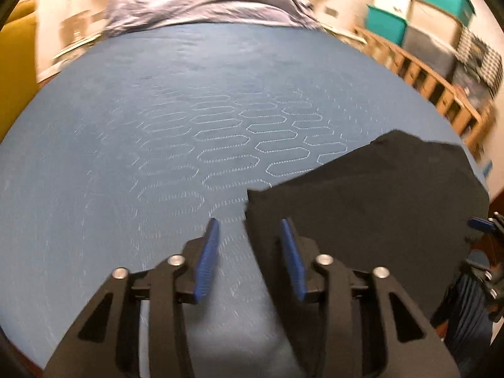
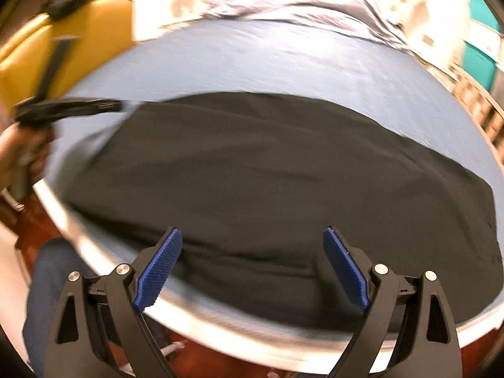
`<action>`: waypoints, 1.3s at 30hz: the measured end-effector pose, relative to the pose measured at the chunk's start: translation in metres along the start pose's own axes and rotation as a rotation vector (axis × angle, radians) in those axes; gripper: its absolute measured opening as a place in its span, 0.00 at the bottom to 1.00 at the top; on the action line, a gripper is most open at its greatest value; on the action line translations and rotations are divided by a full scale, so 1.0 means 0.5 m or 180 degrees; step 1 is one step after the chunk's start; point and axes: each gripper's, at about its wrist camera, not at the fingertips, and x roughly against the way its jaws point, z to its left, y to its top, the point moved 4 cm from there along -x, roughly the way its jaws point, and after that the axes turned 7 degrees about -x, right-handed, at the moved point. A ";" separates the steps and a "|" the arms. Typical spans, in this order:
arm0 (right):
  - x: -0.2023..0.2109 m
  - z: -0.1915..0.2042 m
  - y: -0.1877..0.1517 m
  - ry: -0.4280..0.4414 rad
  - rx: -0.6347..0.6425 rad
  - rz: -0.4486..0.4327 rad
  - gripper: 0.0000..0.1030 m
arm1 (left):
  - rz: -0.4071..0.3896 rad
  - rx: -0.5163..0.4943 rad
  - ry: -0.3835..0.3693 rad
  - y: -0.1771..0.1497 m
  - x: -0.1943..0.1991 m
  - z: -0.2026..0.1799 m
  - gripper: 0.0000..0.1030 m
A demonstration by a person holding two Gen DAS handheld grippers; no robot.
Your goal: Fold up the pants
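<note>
On the blue quilted bed cover (image 1: 157, 100), near its front edge, the black pants (image 2: 267, 173) lie spread as one broad, flat dark shape. The edges look quite straight and the cloth has only soft wrinkles, so I judge that at least one fold is already made, but the pictures do not show how many layers there are. Both views are blurred by motion, so small details cannot be read.

The left tongs (image 1: 250, 252) are apart and hold nothing. They are above the bed cover at the left corner of the pants (image 1: 362, 195); the right pad stands in front of the dark cloth and the left pad in front of the bare blue cover. I cannot tell if they touch the cloth.

The right tongs (image 2: 252, 264) are wide apart and empty, near the front edge of the bed, pointing over the pants. In this view the left tongs (image 2: 107, 106) show at the far left corner of the cloth, with a hand (image 2: 22, 148) behind them.

What is left, in my judgement, is to take an edge or the corners and bring the cloth over itself again to make a smaller packet. At the head of the bed a grey-blue blanket (image 1: 201, 0) lies well apart from the pants.
</note>
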 end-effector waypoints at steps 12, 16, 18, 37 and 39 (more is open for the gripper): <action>-0.038 0.091 -0.037 0.0266 0.0176 0.0329 0.86 | 0.0096 0.0106 -0.0321 0.009 -0.063 0.012 0.01; -0.038 0.100 -0.044 0.0249 0.0199 0.0332 0.86 | 0.0011 0.0181 -0.0300 0.008 -0.056 0.014 0.01; -0.038 0.095 -0.045 0.0246 0.0169 0.0347 0.86 | -0.0061 0.0266 -0.0280 0.013 -0.058 0.022 0.01; 0.015 0.009 -0.006 0.0069 -0.0131 0.0070 0.85 | -0.0393 0.0800 0.0021 -0.045 0.065 0.058 0.46; 0.032 -0.051 0.021 -0.0050 -0.0282 -0.0046 0.85 | -0.0560 0.0876 0.0161 -0.099 0.138 0.039 0.50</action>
